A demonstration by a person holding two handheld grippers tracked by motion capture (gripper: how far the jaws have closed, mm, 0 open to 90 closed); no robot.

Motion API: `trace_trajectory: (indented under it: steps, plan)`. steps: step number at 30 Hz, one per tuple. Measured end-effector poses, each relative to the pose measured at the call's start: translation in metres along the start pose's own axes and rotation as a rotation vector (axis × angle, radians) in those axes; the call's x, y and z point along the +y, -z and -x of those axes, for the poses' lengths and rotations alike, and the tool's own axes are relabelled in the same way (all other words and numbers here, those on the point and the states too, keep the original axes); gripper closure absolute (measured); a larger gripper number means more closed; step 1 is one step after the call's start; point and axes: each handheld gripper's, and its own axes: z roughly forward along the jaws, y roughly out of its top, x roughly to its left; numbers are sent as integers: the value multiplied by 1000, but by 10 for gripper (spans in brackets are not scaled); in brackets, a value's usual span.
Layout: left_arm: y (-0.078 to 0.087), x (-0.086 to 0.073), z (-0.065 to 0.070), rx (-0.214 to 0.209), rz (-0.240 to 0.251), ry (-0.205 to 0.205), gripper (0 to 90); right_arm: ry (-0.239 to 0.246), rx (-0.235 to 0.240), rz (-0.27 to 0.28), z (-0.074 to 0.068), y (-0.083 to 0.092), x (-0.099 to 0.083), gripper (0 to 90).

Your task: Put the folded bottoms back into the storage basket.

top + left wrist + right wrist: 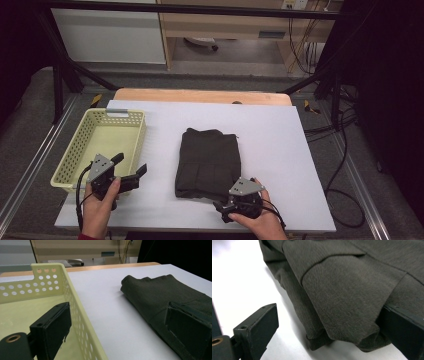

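Nearest me, my right gripper [226,204] sits at abt 5 o'clock on the table [280,150], jaws spread wide, nothing pinched. In the right gripper view one jaw is over bare table, the other lies against the near corner of the folded dark garment [342,290]; can't tell if it's on top or under. My left gripper [131,167] at abt 7 o'clock, jaws wide too, empty: in the left gripper view one jaw hangs over the inside of the yellow basket [75,305], the other over the garment edge. Garment lies flat at table centre, w/ the basket just beside it at 9 o'clock, apart
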Motion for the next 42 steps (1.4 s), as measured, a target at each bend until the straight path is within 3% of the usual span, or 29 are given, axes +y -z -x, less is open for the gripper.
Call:
trace_trajectory:
  steps: [8,20,25,31,42]
  plan:
    - [0,0,0,1,0,-1,72,36,-32,-39,-3,-8,-4,36]
    - [-1,0,0,-2,-1,2,72,38,-50,-61,-3,-15,-6,48]
    - [0,0,0,2,-3,1,72,65,-90,-79,-4,-19,-7,99]
    - [-1,-1,0,2,-1,4,72,65,-119,-70,-1,-16,-7,242]
    - [-1,-1,0,4,2,12,72,88,-107,-63,1,-10,-4,506]
